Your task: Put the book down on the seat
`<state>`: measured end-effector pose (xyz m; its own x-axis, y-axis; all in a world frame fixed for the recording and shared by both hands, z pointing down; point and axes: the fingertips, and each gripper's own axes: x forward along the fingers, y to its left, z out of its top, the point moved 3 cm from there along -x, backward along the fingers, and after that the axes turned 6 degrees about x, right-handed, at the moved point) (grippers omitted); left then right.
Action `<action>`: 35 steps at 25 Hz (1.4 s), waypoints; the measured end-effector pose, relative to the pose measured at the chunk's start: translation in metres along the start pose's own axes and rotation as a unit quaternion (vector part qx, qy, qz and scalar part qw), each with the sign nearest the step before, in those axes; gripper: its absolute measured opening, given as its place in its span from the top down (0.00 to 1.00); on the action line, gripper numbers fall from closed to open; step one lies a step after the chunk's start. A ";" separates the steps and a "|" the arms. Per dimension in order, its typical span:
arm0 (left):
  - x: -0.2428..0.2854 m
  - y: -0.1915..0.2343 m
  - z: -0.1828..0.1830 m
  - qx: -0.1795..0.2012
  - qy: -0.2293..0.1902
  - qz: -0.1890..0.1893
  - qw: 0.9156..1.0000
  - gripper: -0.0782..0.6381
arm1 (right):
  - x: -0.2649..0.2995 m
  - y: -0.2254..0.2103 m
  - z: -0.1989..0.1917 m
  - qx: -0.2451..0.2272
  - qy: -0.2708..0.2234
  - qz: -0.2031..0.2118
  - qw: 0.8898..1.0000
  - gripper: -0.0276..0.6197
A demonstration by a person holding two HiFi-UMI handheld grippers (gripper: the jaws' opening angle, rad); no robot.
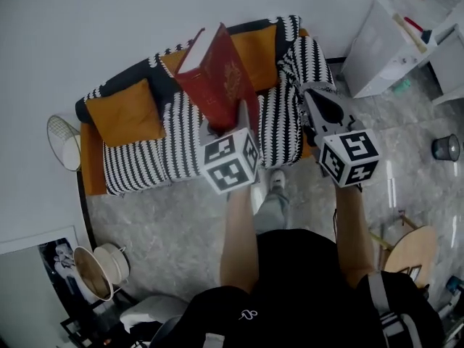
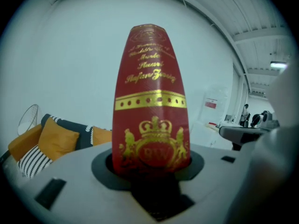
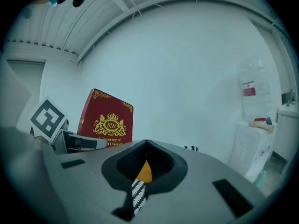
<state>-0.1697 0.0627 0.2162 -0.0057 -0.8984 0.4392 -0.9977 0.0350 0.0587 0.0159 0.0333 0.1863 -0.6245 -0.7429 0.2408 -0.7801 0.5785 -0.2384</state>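
Note:
A red hardback book [image 1: 217, 75] with gold print stands upright over the sofa, its lower edge gripped by my left gripper [image 1: 226, 125]. In the left gripper view the book's spine [image 2: 152, 101] rises straight out from between the jaws of the left gripper [image 2: 152, 171], which press on it. The sofa seat [image 1: 181, 154], covered in black-and-white stripes, lies just below and beyond the book. My right gripper [image 1: 312, 96] hangs to the book's right over the sofa's right end, shut and empty. From the right gripper [image 3: 146, 143] the book's cover [image 3: 106, 120] shows at the left.
Orange cushions [image 1: 123, 111] [image 1: 257, 53] lean on the sofa back. A round wire basket [image 1: 64, 142] stands at the sofa's left end and a white cabinet [image 1: 377, 49] at its right. A dark bin [image 1: 444, 148], a wooden stool [image 1: 409, 249] and a pale bucket [image 1: 98, 270] stand on the floor.

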 end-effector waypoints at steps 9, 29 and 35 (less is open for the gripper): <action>0.056 0.027 -0.019 -0.026 0.040 -0.008 0.999 0.60 | 0.069 0.007 -0.019 -0.010 0.056 0.015 0.998 0.94; 0.167 0.002 -0.068 -0.041 0.147 -0.071 0.986 0.60 | 0.104 -0.069 -0.052 0.029 0.121 -0.068 0.990 0.94; 0.177 -0.002 -0.098 -0.048 0.182 -0.067 0.980 0.60 | 0.100 -0.078 -0.075 0.055 0.133 -0.073 0.987 0.94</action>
<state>-0.1625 -0.0537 0.3815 0.1670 -0.6833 0.7107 -0.9767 -0.0162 0.2139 0.0112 -0.0609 0.3000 -0.5045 -0.6925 0.5157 -0.8631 0.4207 -0.2794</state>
